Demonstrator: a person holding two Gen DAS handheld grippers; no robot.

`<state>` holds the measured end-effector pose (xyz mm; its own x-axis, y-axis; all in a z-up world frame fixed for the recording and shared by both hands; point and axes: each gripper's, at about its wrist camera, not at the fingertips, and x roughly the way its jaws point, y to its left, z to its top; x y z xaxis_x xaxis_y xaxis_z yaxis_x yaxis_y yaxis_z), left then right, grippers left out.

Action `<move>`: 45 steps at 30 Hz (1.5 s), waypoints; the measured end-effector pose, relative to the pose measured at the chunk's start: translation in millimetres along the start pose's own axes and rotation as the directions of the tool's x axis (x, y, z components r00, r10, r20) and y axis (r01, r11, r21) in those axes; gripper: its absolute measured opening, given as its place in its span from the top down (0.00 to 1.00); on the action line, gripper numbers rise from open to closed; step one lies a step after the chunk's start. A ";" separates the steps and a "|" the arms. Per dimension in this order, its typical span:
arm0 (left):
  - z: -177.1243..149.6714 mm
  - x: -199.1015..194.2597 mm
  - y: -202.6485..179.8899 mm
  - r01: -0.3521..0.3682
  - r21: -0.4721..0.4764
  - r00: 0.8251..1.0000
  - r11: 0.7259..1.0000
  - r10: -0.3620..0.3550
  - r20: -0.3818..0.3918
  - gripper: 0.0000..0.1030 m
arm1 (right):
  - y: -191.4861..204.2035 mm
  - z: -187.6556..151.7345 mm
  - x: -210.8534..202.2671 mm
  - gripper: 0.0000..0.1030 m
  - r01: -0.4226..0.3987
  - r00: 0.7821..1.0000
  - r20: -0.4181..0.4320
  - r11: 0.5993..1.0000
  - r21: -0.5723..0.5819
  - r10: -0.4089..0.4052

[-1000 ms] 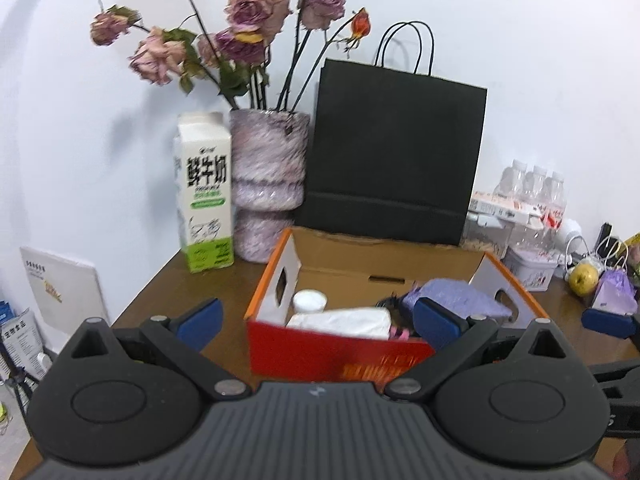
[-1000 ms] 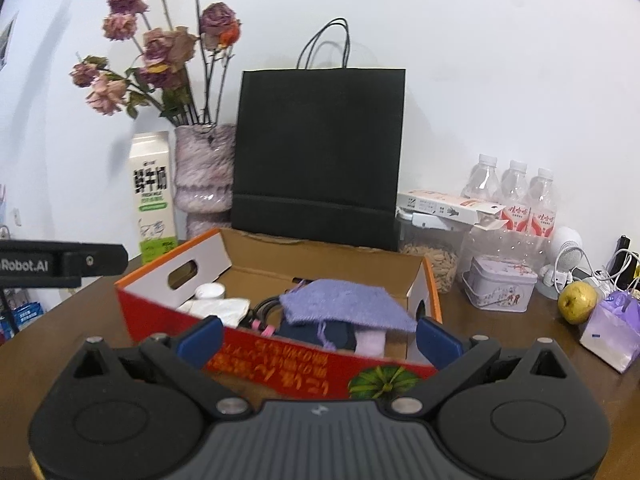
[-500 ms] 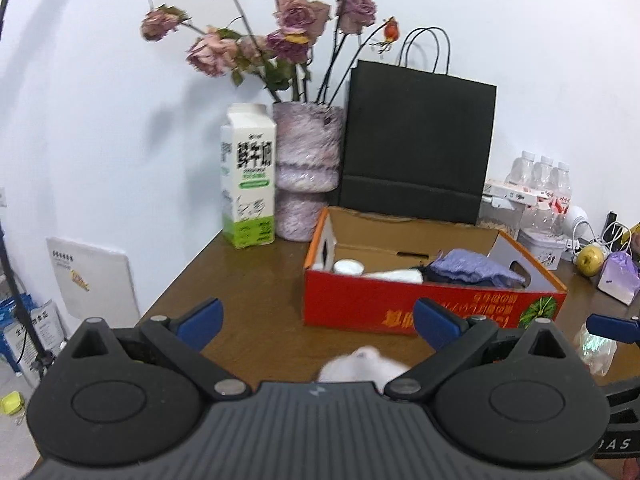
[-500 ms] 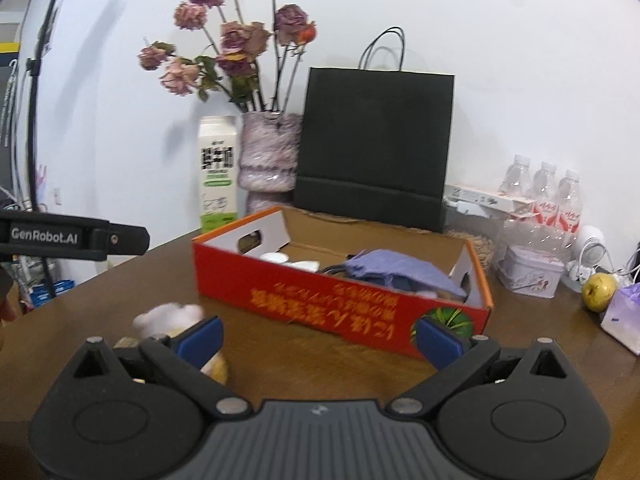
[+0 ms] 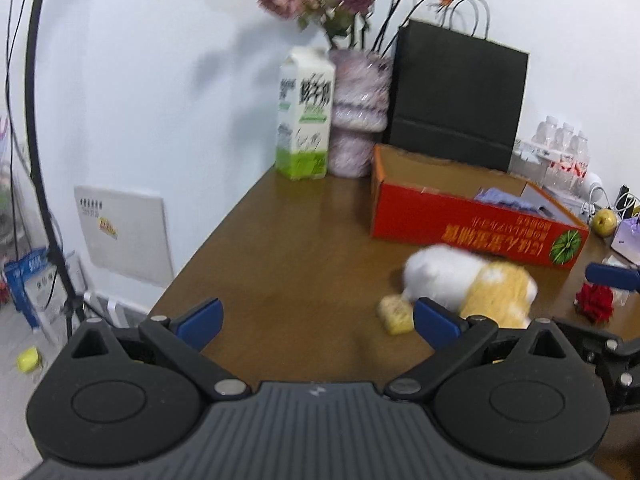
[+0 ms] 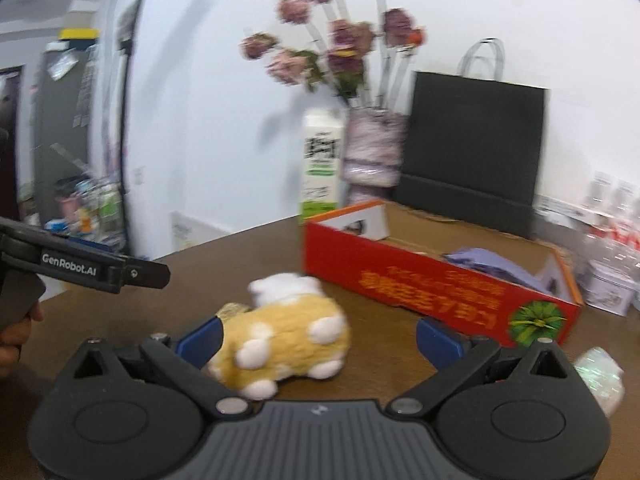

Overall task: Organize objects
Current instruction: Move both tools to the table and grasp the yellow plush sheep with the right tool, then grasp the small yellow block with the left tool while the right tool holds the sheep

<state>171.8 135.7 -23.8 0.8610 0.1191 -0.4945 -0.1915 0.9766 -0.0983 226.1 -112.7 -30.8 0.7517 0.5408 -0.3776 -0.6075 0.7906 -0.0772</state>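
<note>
A yellow and white plush toy [image 6: 284, 332] lies on the brown table [image 5: 288, 272] in front of a red cardboard box [image 6: 440, 284]; it also shows in the left wrist view [image 5: 472, 284]. The box [image 5: 476, 224] holds a purple cloth [image 6: 492, 264] among other items. My right gripper [image 6: 318, 338] is open, with the toy lying between its fingers. My left gripper [image 5: 318, 320] is open and empty, to the left of the toy. A small yellow piece [image 5: 396, 314] lies by the toy.
A milk carton [image 5: 306, 128], a vase of dried roses [image 5: 362, 120] and a black paper bag [image 5: 460, 100] stand at the back. Water bottles [image 5: 564, 140], an apple [image 5: 604, 220], a red flower [image 5: 596, 302] and a shiny wrapped item [image 6: 600, 376] are at the right. The table edge is left.
Both grippers have pulled back from the box and swung left. The plush toy has come into view on the table and now lies between the right gripper's fingers.
</note>
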 end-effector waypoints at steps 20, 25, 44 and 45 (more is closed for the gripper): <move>-7.3 -8.8 16.1 0.031 -0.017 0.999 0.999 -0.032 -0.012 0.00 | 13.5 21.0 81.5 0.00 -0.244 0.948 -0.257 0.948 -0.203 0.188; -7.6 -7.7 16.4 0.036 -0.020 0.999 0.999 -0.037 -0.018 0.00 | 9.1 17.1 91.1 0.01 -0.245 0.946 -0.248 0.961 -0.129 0.208; -10.1 3.0 14.5 0.004 -0.017 0.998 1.000 -0.005 -0.070 0.00 | -8.7 -4.1 12.5 0.07 0.156 0.988 -0.030 0.987 0.050 -0.155; -10.5 3.9 14.1 0.001 -0.015 0.997 1.000 -0.002 -0.074 0.00 | -11.7 -6.0 8.9 0.07 0.168 0.986 -0.032 0.984 0.056 -0.167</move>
<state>167.5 148.1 -36.2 0.8239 0.1035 -0.5572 -0.1981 0.9738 -0.1120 238.3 -118.8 -38.8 0.8339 0.3921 -0.3883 -0.4571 0.8851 -0.0879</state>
